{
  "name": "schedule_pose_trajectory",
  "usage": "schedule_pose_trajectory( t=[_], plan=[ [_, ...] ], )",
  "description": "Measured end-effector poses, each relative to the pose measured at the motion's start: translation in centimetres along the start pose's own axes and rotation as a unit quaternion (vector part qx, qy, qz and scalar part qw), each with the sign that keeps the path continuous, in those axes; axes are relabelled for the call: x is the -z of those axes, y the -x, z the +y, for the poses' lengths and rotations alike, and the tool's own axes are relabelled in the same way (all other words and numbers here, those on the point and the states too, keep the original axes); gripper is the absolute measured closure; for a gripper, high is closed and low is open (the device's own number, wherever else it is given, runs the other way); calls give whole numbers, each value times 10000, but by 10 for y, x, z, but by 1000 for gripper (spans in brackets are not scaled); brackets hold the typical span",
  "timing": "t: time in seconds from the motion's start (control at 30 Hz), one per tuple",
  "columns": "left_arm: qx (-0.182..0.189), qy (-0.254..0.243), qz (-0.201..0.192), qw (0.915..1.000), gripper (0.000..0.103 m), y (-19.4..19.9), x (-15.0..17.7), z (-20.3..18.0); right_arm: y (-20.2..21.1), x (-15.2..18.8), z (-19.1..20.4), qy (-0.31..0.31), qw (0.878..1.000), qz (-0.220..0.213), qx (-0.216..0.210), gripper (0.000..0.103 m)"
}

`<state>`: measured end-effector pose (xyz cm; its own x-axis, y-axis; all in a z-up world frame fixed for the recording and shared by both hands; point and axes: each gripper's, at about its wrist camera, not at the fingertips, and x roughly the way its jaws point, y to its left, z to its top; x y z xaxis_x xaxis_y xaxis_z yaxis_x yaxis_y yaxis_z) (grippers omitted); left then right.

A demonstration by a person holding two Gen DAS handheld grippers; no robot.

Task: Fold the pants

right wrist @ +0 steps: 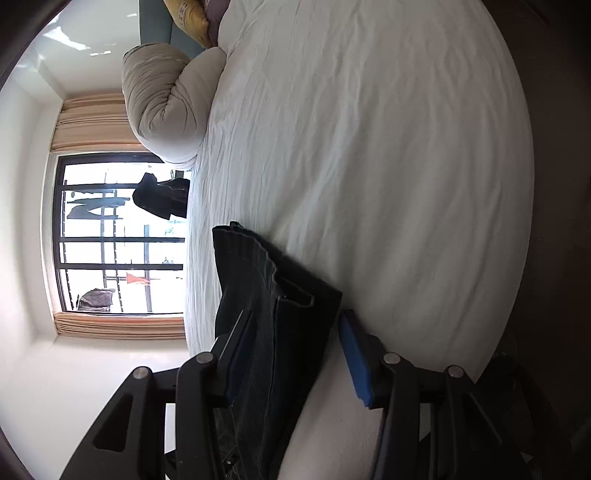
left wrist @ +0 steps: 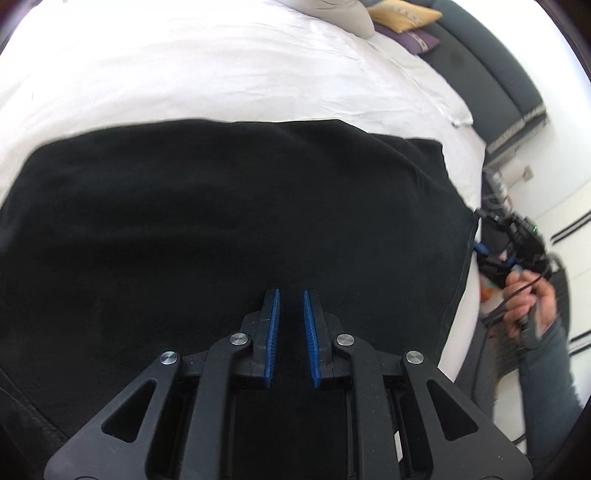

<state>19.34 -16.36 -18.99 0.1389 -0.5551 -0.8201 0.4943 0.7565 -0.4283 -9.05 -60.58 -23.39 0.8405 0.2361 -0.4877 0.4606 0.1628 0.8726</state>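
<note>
Black pants (left wrist: 221, 221) lie spread on a white bed (left wrist: 184, 74) in the left wrist view. My left gripper (left wrist: 291, 295) hovers over the cloth with a narrow gap between its blue pads and nothing in it. In the right wrist view, my right gripper (right wrist: 295, 325) is turned on its side, jaws wide apart around an edge of the pants (right wrist: 273, 302); the pads do not press the cloth. The right gripper (left wrist: 495, 254) and the hand holding it also show at the right edge of the left wrist view.
A rolled beige duvet (right wrist: 166, 99) and yellow and purple cushions (left wrist: 404, 16) lie at the bed's head. A window (right wrist: 110, 232) with curtains is beyond the bed. A dark headboard (left wrist: 491, 81) runs along the right.
</note>
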Motion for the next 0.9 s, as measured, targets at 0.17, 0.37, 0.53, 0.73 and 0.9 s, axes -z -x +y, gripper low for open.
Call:
schedule_pose_trajectory(
  t=[0.17,0.37,0.53,0.73,0.9],
  plan=[
    [349,324,47,9989,89,-2,2,17,-6,-6,1,-179,9997,4,-192,50],
    [262,252,2,9993,90,-5,7,15,-24,-1,16,-4,9998,93,-178,51],
    [317,277,-18,9991,90,2,11,25,-36,-3,15,-50,9997,130,-224,82],
    [444,373,-42,9983,90,13,11,40,-29,12,37,429,9989,-195,-29,90],
    [504,432,-98,9977,92,15,14,46,-29,34,83,1280,9903,-400,366,91]
  ],
)
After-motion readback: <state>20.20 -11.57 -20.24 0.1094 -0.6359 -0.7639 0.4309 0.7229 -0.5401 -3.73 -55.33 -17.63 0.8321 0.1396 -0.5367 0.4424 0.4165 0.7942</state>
